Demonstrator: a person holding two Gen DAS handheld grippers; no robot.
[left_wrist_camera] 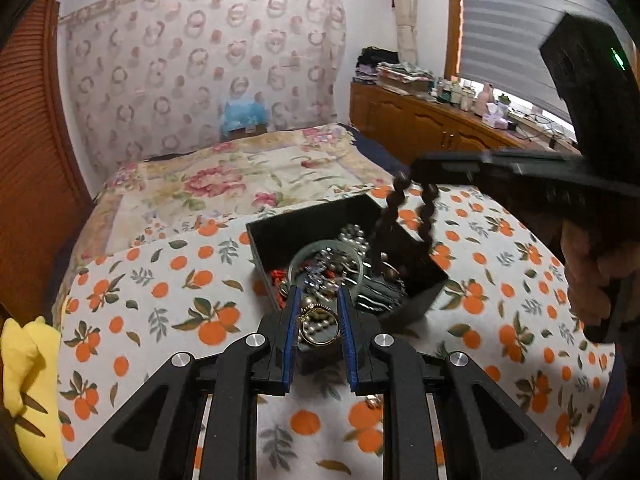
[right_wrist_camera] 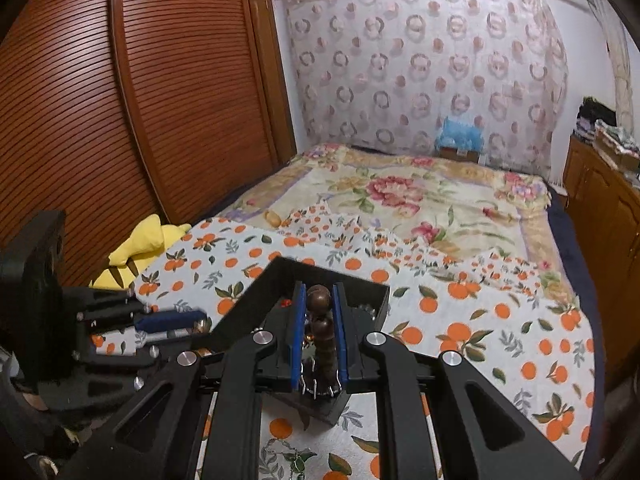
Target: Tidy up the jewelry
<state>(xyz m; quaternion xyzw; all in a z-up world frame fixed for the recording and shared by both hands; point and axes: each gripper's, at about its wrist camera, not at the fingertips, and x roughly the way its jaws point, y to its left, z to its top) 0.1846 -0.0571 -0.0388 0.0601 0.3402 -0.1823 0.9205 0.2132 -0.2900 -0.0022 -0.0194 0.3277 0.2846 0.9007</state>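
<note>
Right tool [right_wrist_camera: 316,320]: blue pads nipped in on a dark wooden bead string [left_wrist_camera: 404,216], top beads clamped between them, jaws nearly shut.
Bead string axis: runs along the tool's fingers in the right wrist view; from the left wrist view it drops as a two-strand loop, long axis near vertical and leaning a little, lower end down inside the black box [left_wrist_camera: 280,236].
Right hand [left_wrist_camera: 592,272]: wrapped on the handle at the right edge of the left wrist view, tool reaching in level over the box's far-right corner.
Left tool [left_wrist_camera: 318,316]: pads close together on a gold ring [left_wrist_camera: 320,326], which sits flat-on between them with its opening facing the camera, above the near edge of the box.
Left tool pose: pitched down toward the box; seen side-on at the lower left in the right wrist view.
Black box: open, on the orange-print cloth [left_wrist_camera: 160,300] on the bed, corner toward the left camera; a pale green bangle [left_wrist_camera: 304,254] and tangled silver chains inside.
Beyond: floral bedspread [right_wrist_camera: 400,192] at the far end of the bed, yellow plush [right_wrist_camera: 148,244] at the left edge.
</note>
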